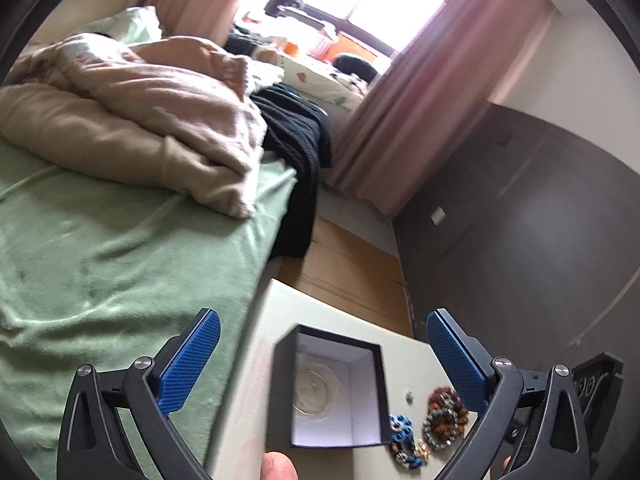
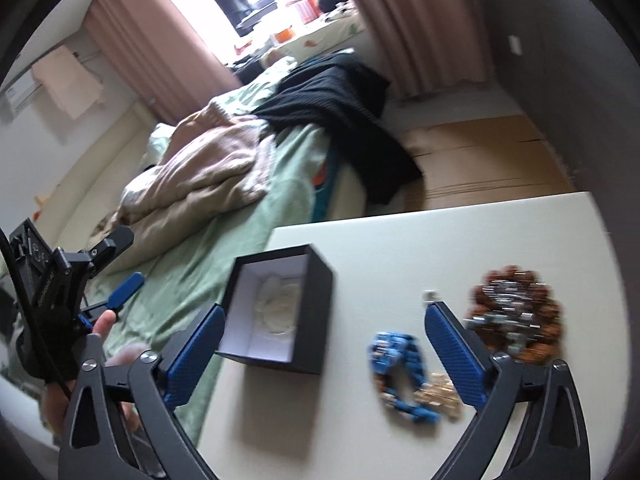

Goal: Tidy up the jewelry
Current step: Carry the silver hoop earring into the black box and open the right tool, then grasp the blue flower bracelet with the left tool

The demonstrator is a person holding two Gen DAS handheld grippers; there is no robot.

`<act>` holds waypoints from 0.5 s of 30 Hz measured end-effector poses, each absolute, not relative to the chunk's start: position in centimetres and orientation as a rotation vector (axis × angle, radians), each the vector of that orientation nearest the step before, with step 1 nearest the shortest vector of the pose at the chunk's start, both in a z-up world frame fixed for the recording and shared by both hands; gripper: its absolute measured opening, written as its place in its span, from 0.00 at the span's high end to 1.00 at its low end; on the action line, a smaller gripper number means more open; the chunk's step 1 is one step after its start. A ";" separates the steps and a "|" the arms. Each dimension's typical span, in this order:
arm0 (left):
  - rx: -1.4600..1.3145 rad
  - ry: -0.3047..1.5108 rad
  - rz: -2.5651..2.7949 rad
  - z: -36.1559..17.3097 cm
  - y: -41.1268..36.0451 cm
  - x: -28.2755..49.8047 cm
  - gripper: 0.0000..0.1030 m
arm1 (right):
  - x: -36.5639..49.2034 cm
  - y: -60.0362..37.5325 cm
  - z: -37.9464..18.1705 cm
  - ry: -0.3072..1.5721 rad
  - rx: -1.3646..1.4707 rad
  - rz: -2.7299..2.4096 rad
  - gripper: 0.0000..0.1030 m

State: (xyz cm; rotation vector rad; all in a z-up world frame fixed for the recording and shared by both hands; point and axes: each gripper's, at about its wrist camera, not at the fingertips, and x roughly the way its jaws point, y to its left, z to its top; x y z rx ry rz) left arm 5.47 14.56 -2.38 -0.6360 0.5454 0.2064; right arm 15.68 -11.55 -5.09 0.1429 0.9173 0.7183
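Observation:
An open black jewelry box [image 1: 332, 392] with a white lining and a white round pad inside stands on a white table [image 1: 276, 320]. In the right wrist view the box [image 2: 276, 306] is left of a blue bead bracelet [image 2: 396, 372], a small gold piece [image 2: 436, 394] and a brown and silver bracelet [image 2: 516, 316]. The same jewelry lies right of the box in the left wrist view: blue bracelet [image 1: 402, 432], brown bracelet [image 1: 446, 416]. My left gripper [image 1: 322, 352] is open above the box, empty. My right gripper [image 2: 322, 340] is open and empty above the table, between box and jewelry.
A bed with a green sheet [image 1: 100, 240], a beige quilt [image 1: 132, 112] and a black garment [image 1: 296, 136] lies left of the table. A dark cabinet [image 1: 520, 220] stands at right. Wooden floor [image 1: 348, 260] shows beyond the table. The left gripper [image 2: 120, 292] appears at left in the right wrist view.

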 end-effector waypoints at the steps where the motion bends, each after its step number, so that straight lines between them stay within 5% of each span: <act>1: -0.634 0.550 0.192 -2.4 14.2 5.6 0.00 | 15.8 -12.0 -5.0 0.917 0.147 0.710 0.02; 15: -0.460 0.668 0.080 -2.3 7.5 7.9 0.01 | 14.9 -20.4 -5.1 0.933 0.219 0.463 0.02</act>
